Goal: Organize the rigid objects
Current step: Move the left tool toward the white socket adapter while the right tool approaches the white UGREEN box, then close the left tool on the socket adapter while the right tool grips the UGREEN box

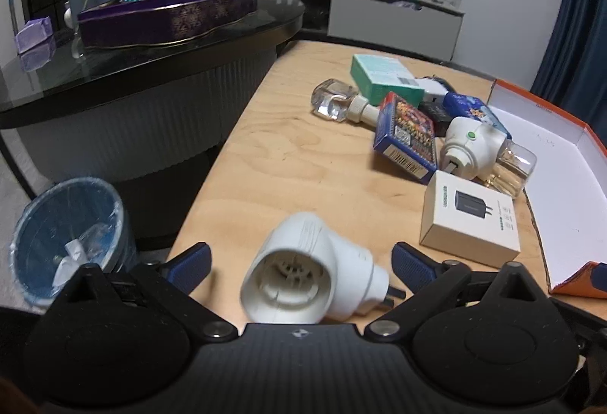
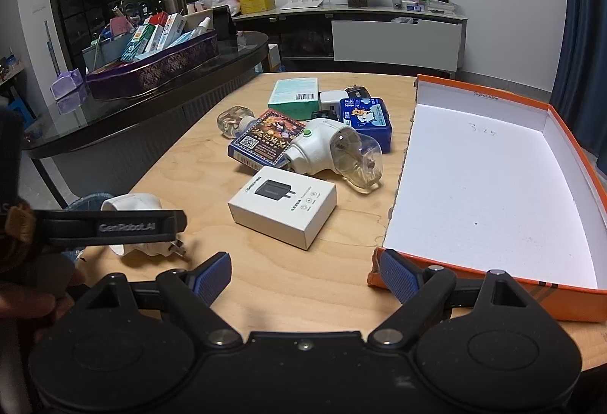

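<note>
One item is lined up: in the left wrist view the left gripper (image 1: pixel 301 264) straddles the white plug-in heater (image 1: pixel 303 272), which lies on its side near the front edge of the wooden table (image 1: pixel 288 148), prongs pointing right. The blue pads stand clear of it on both sides, so nothing is grasped yet. This looks like the pick step, and the next move calls for a squeeze across the rounded body, then a carry right to the orange-rimmed box (image 1: pixel 569 167). Its underside and the far prong are hidden by the gripper body.

Over to the right wrist view: the right gripper (image 2: pixel 305 275) hangs spread and empty over bare table, one finger at the box's (image 2: pixel 481 186) near corner. The box is empty. The heater (image 2: pixel 132 203) is half covered by the other tool's dark arm. The pile behind holds a charger box (image 2: pixel 282 205), a card pack (image 2: pixel 267 141) and a second heater with a bottle (image 2: pixel 334 152); what is buried at the back, possibly a dark adapter, I can't make out.
</note>
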Demonstrator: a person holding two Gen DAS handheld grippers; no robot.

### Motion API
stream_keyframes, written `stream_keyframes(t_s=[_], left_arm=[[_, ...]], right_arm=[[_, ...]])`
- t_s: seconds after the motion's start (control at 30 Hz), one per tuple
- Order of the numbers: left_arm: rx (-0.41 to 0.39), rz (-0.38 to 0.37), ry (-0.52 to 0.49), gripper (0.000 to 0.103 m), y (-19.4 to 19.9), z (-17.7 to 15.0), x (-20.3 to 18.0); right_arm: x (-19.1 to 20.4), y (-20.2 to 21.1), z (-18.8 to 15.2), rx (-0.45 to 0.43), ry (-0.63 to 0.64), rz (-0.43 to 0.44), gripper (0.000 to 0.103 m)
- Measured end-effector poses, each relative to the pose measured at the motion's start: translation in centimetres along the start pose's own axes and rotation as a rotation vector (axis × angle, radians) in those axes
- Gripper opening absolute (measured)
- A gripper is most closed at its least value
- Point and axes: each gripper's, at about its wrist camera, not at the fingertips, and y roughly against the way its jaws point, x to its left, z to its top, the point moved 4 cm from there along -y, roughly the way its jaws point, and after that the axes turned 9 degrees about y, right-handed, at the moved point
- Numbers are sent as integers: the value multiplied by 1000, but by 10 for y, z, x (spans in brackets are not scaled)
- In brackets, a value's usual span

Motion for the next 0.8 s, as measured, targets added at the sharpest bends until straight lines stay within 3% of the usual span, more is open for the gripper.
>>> stream_keyframes(t_s=[0.07,0.1,0.33,0.5,0.6,0.8], left_arm=[[24,-47,14,75,-5,-3,1],[10,-57,12,74,-4,-4,1],[-40,-72,4,72,7,-4,4],[-66,-68,35,71,12,4,13],[-76,-70,47,71,13,7,18],[-69,-92,57,71,10,9,20]], right_arm=[[1,-2,1,1,16,4,101],[1,-4,2,1,26,7,101],[8,-21,23,-11,130,121,101],[24,-51,41,13,347,204,101],[23,-75,49,59,463,218,101],[9,-115,62,189,517,310,100]])
